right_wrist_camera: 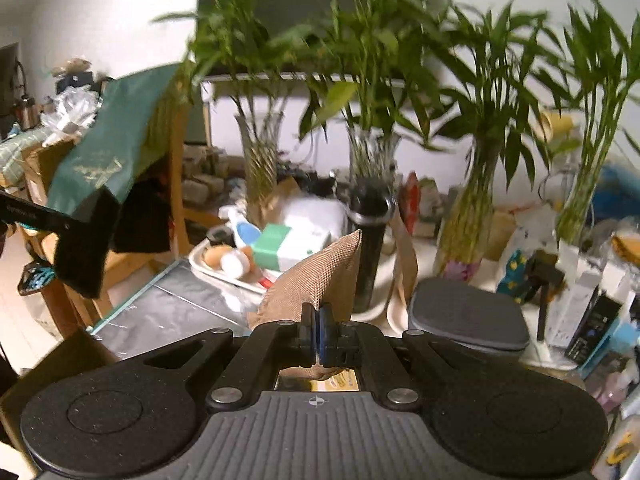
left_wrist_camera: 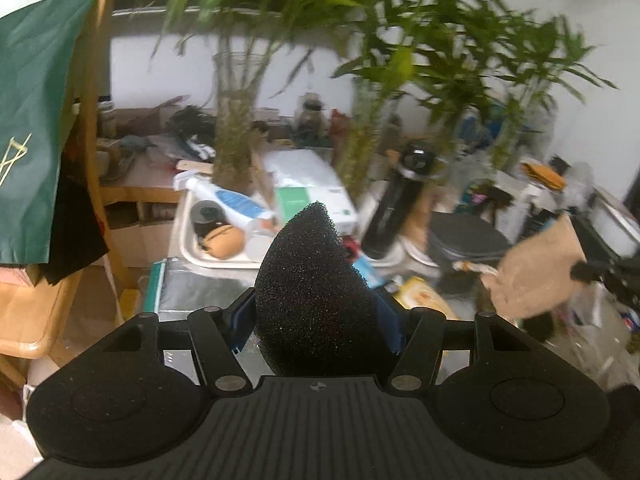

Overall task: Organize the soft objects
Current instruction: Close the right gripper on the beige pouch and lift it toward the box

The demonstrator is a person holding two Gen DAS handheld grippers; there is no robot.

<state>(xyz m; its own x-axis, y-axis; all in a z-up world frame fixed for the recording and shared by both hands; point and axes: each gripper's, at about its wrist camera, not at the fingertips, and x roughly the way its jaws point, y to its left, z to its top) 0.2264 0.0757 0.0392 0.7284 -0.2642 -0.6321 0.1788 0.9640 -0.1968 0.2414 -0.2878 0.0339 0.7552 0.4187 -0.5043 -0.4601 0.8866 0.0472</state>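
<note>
The left gripper (left_wrist_camera: pixel 316 320) is holding a black foam sponge (left_wrist_camera: pixel 312 292) between its jaws, which are standing fairly wide apart because the coarse, open-pored block is filling the gap; the sponge is folding into a rounded, pointed dome that is rising ahead of the jaws, clear of the table (left_wrist_camera: pixel 200 292) below. The right gripper (right_wrist_camera: pixel 319 334) is pinching a tan woven pouch (right_wrist_camera: pixel 316 276), its jaws nearly shut on a thin fold of fabric, with the rest of the pouch standing up just beyond them as a stiffish, coarse-textured flap ending in a corner. In the left view the same pouch (left_wrist_camera: pixel 536 276) is showing well off to the right of the jaws, held in the air. Beyond both jaws a white tray (left_wrist_camera: pixel 188 236) of small items is sitting on the table, with a black bottle (left_wrist_camera: pixel 396 208) and glass vases of bamboo (right_wrist_camera: pixel 376 120) further on. Judging from this, both soft things are being carried toward wherever they belong; doing it well is likely meaning keeping the squeeze on the foam steady so it is not springing out, gripping more than the pouch's edge, and steering low past the leaves and the tall bottle
</note>
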